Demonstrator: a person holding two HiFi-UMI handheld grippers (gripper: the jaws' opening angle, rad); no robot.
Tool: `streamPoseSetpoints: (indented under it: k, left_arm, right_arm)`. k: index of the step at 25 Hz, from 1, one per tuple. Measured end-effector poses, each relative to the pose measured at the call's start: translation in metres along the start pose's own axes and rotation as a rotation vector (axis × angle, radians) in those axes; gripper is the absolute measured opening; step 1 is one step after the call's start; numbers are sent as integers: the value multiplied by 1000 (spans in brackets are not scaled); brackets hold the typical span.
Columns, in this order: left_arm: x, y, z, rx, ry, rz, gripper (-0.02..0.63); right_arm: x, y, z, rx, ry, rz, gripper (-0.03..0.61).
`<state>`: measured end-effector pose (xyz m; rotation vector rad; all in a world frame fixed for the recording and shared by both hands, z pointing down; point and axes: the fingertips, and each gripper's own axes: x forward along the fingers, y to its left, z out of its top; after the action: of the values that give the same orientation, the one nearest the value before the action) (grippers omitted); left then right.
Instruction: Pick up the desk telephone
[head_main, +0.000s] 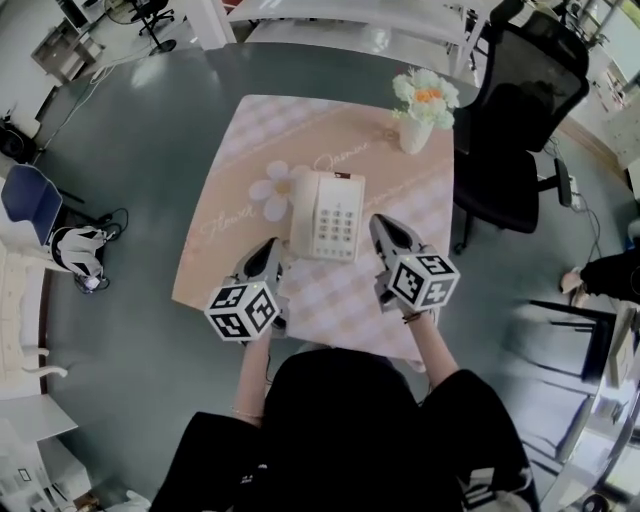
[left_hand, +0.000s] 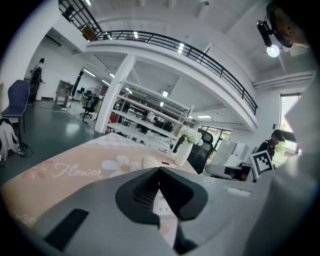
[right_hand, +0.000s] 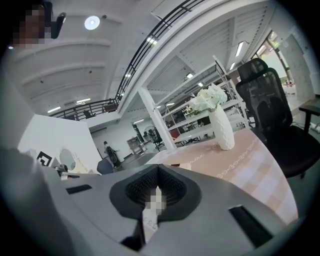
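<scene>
Desk telephone at middle of worktop — likely rigid, light, slick plastic, handset loose; clamp both long sides. Left hand-held gripper and right hand-held gripper closed, empty.

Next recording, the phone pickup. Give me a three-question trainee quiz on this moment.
1. True or false: the desk telephone lies on the tablecloth between the left tool and the right tool.
2. What stands near the tablecloth's far right corner? A) vase of flowers B) desk lamp C) mug
3. Fill in: both tools' jaws are ____.
Key: 1 true; 2 A; 3 shut, holding nothing.
</scene>
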<state>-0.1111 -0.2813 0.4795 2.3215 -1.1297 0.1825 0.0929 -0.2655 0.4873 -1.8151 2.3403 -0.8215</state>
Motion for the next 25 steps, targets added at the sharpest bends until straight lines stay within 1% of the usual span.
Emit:
streamPoseSetpoints:
  k: [3, 6, 12, 14, 16, 17, 21, 23, 25]
  left_arm:
    - [16, 8, -4, 2, 60, -12, -2]
    - [30, 11, -4, -8, 85, -41, -2]
    - [65, 20, -12, -42, 194, -103, 3]
    - [77, 24, -14, -56, 224, -123, 22]
    - [86, 26, -17, -75, 252, -146, 54]
    - [90, 27, -19, -85, 266, -156, 69]
    - [107, 30, -22, -136, 294, -196, 128]
    - [116, 30, -23, -163, 309, -219, 158]
    - [123, 32, -27, -179, 341, -236, 180]
  right_arm:
    - [10, 4, -5, -21, 29, 23, -9]
    - [20, 2, -12, -37, 53, 22, -8]
    - [37, -26, -26, 55, 94, -64, -8]
    - [44, -30, -30, 88, 107, -65, -8]
    - [50, -34, -34, 121, 115, -67, -8]
    - [53, -36, -37, 138, 121, -69, 3]
    - [67, -44, -48, 222, 162, -62, 95]
    - [73, -49, -53, 270, 171, -72, 134]
    - [77, -54, -55, 314, 171, -89, 181]
